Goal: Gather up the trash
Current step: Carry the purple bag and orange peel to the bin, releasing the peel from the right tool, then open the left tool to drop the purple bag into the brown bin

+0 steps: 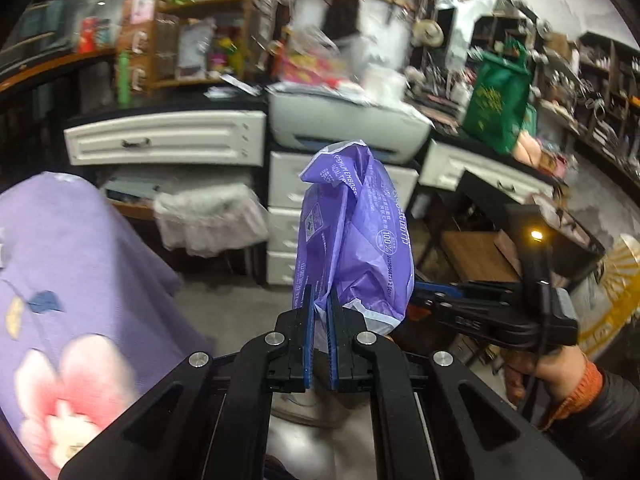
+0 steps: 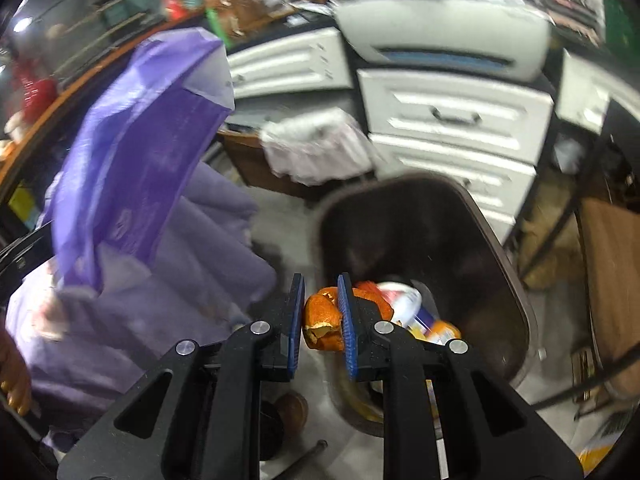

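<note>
Cluttered shelves and white drawers (image 1: 164, 142) behind. Left tongs (image 1: 320, 312) pinching a crumpled purple wrapper (image 1: 352, 232), upright. Right tongs (image 2: 320, 316) clamping orange peel (image 2: 322, 322) above the dark bin (image 2: 516, 280).

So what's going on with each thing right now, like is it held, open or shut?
Left gripper: shut on the purple wrapper.
Purple wrapper: crumpled, held upright.
Right gripper: shut on the orange peel.
Orange peel: pinched between the pads, above the bin's edge.
Trash bin: open, dark inside, some trash already in it.
White drawers: shut.
</note>
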The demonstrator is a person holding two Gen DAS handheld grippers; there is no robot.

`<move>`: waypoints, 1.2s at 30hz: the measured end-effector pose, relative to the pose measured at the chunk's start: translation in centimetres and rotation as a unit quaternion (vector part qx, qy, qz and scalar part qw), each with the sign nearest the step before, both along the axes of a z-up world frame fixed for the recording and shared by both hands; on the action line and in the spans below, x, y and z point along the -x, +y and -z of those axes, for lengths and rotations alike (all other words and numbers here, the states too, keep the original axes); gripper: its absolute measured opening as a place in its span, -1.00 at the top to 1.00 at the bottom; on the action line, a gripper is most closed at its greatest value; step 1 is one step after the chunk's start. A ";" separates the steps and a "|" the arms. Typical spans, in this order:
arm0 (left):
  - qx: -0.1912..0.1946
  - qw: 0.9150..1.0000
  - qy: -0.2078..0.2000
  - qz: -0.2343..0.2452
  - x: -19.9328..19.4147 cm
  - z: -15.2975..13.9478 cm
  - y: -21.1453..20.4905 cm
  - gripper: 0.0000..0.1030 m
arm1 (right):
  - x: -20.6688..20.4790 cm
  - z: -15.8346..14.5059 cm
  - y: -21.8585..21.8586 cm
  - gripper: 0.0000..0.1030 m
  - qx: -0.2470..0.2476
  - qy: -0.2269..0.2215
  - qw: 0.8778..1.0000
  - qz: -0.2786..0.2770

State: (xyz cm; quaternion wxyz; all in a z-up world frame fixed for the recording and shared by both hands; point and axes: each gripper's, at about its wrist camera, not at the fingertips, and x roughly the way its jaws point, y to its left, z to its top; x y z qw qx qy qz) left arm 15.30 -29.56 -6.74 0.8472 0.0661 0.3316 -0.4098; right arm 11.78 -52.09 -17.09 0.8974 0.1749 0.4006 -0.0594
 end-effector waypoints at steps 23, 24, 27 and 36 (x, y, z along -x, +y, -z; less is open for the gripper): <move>-0.084 0.994 0.047 0.046 1.1 6.9 -6.4 0.88 | 0.8 5.8 -3.8 -0.16 0.009 0.052 0.996 0.074; -0.086 0.994 0.045 0.048 1.1 6.9 -6.6 0.88 | 0.9 5.4 -3.9 -0.21 0.013 0.048 0.996 0.077; -0.087 0.994 0.046 0.051 1.1 7.0 -7.2 0.88 | 1.6 4.0 -4.5 -0.27 0.033 0.032 0.994 0.096; -0.094 0.992 0.056 0.063 0.5 7.5 -9.9 0.88 | 3.5 0.9 -6.7 -0.42 0.045 -0.008 0.989 0.144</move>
